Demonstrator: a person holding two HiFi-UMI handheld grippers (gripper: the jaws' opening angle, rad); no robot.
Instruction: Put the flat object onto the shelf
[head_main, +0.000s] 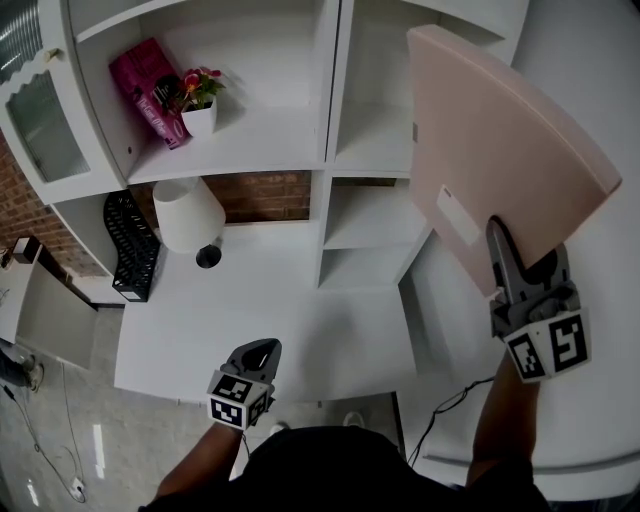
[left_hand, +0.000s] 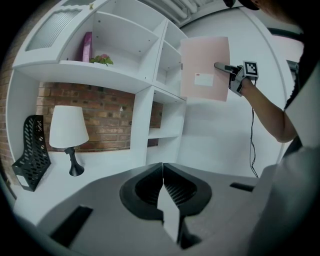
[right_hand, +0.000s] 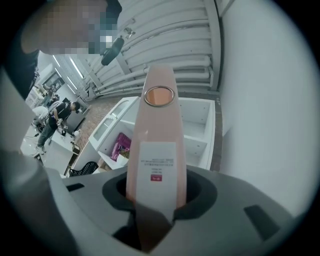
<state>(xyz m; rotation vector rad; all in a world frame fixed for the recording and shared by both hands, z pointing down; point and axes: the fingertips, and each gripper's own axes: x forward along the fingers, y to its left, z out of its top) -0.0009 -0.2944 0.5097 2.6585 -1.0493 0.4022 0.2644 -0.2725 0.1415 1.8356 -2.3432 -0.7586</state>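
Observation:
The flat object is a pale pink board (head_main: 500, 140) with a white label, held up high at the right, in front of the white shelf unit (head_main: 290, 150). My right gripper (head_main: 512, 262) is shut on the board's lower edge. In the right gripper view the board (right_hand: 156, 145) rises edge-on from between the jaws, with a round copper mark near its top. The left gripper view shows the same board (left_hand: 205, 67) raised beside the shelf's right column. My left gripper (head_main: 258, 352) hangs low near the desk's front edge; its jaws meet (left_hand: 162, 172) with nothing between them.
On the upper left shelf stand a magenta book (head_main: 148, 90) and a small flower pot (head_main: 200, 100). A white lamp (head_main: 188, 215) and a black mesh file holder (head_main: 130, 245) stand on the white desk (head_main: 270, 320). A black cable (head_main: 450, 400) hangs at the right wall.

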